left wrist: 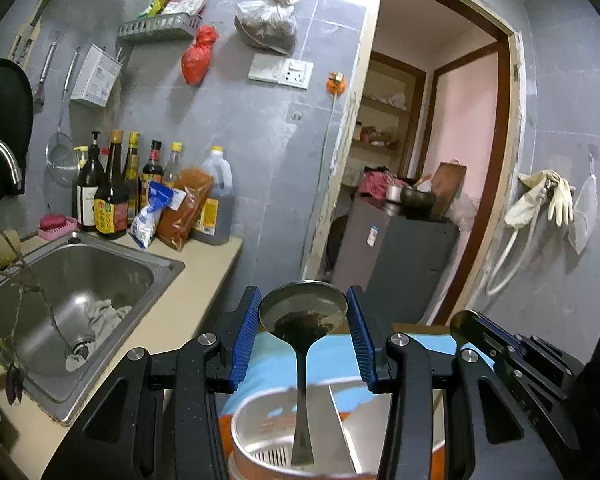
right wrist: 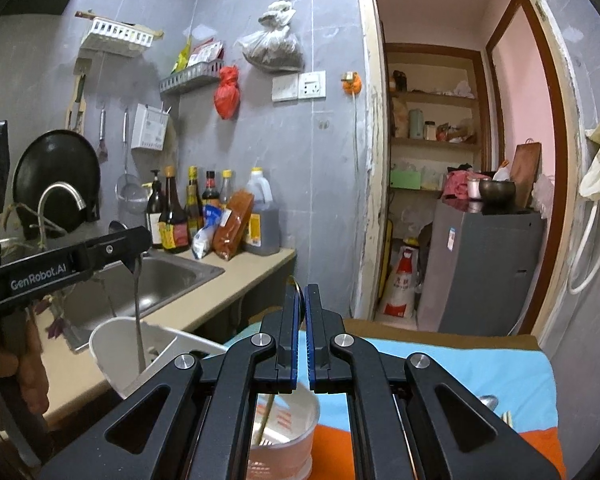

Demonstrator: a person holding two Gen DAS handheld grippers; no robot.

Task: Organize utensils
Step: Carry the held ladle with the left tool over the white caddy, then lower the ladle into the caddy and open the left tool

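Observation:
My left gripper [left wrist: 303, 312] is open. A steel spoon [left wrist: 303, 312] stands upright between its blue pads [left wrist: 244, 336], bowl up, handle down in a white utensil holder [left wrist: 260, 416], apart from both pads. A flat blade [left wrist: 340, 424] also stands in the holder. In the right wrist view the left gripper [right wrist: 134, 256] hovers over the holder [right wrist: 116, 344] with the spoon handle [right wrist: 139, 320] reaching into it. My right gripper [right wrist: 302, 300] is shut on a thin rod [right wrist: 296, 284], likely a chopstick; its lower end [right wrist: 266, 416] dips into the holder's other compartment [right wrist: 300, 420].
The holder stands on a blue and orange cloth [right wrist: 480, 364] by a beige counter [right wrist: 204, 296] with a steel sink [left wrist: 80, 276] and sauce bottles [left wrist: 112, 196]. More utensils [right wrist: 490, 402] lie on the cloth at right. A grey fridge [right wrist: 484, 268] stands beyond the doorway.

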